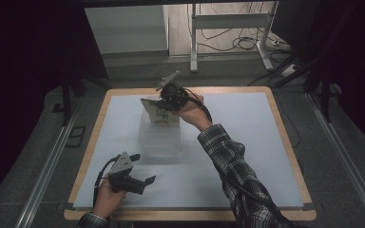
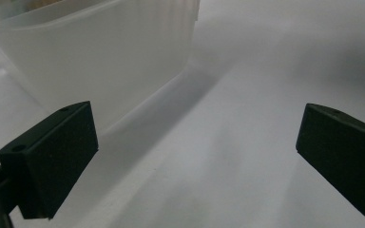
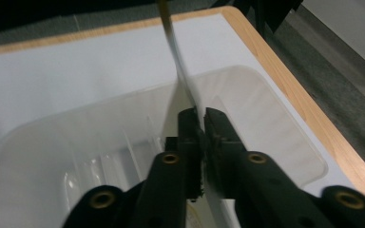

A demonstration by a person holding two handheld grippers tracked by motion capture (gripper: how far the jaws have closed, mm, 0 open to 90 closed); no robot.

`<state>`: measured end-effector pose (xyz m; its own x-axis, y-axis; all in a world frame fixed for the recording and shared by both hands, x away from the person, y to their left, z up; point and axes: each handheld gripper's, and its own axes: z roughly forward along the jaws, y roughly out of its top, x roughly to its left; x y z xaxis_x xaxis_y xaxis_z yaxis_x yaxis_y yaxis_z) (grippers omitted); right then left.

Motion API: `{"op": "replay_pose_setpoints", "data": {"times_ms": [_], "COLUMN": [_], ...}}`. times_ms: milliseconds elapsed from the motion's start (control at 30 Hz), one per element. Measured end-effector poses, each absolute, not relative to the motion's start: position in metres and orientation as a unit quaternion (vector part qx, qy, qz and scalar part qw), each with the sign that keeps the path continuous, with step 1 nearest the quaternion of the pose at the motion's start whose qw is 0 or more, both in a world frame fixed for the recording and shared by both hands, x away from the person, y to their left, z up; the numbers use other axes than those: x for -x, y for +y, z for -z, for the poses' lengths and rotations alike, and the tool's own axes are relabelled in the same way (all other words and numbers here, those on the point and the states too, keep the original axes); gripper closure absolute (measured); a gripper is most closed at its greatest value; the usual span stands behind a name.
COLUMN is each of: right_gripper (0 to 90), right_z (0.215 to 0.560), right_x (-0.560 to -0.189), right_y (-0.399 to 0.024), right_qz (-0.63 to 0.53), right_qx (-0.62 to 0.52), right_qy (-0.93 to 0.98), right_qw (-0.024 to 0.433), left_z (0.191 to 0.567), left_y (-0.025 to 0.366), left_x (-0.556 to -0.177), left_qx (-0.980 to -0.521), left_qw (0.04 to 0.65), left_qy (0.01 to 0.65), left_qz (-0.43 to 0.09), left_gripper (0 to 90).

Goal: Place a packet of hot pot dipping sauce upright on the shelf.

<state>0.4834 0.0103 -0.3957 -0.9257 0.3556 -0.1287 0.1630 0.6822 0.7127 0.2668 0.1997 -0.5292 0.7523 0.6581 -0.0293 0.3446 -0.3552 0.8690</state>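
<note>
While holding a thin flat packet [image 1: 160,111] over the far end of a clear plastic tub [image 1: 160,142], right tool [image 1: 168,100] at the middle of the far half of the tabletop [image 1: 247,137], jaws nearly together and clamped on the packet's edge. Seen edge-on in the right gripper view: packet [image 3: 180,71] as a thin strip rising from between the two black jaws, tub [image 3: 52,156] open below, ribs faintly visible on its floor. Pale packet with a green print on its face (too small to read), standing tilted above the tub's far rim in the high view. Cannot tell whether its lower edge touches the tub.

Left tool [image 1: 134,179] near the front left corner of the tabletop, held low in the left hand [image 1: 108,198], jaws wide apart with nothing between them. Pointing toward the tub's near wall [image 2: 100,61] in the left gripper view, close to it but apart, with bare white surface between the two pads.

Plaid sleeve [image 1: 237,171] reaching diagonally across from the front right to the right tool.
</note>
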Motion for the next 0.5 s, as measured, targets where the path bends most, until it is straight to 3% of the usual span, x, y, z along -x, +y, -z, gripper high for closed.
{"op": "replay_pose_setpoints", "data": {"times_ms": [500], "right_gripper": [51.3], "right_z": [0.398], "right_x": [-0.481], "right_y": [-0.001], "right_qz": [-0.367], "right_qx": [-0.16], "right_qy": [0.905], "right_qw": [0.145], "left_z": [0.529], "left_y": [0.199], "left_x": [-0.267], "left_qx": [-0.808], "left_qw": [0.473], "left_qy": [0.308], "left_qz": [-0.166], "left_gripper": [0.3]}}
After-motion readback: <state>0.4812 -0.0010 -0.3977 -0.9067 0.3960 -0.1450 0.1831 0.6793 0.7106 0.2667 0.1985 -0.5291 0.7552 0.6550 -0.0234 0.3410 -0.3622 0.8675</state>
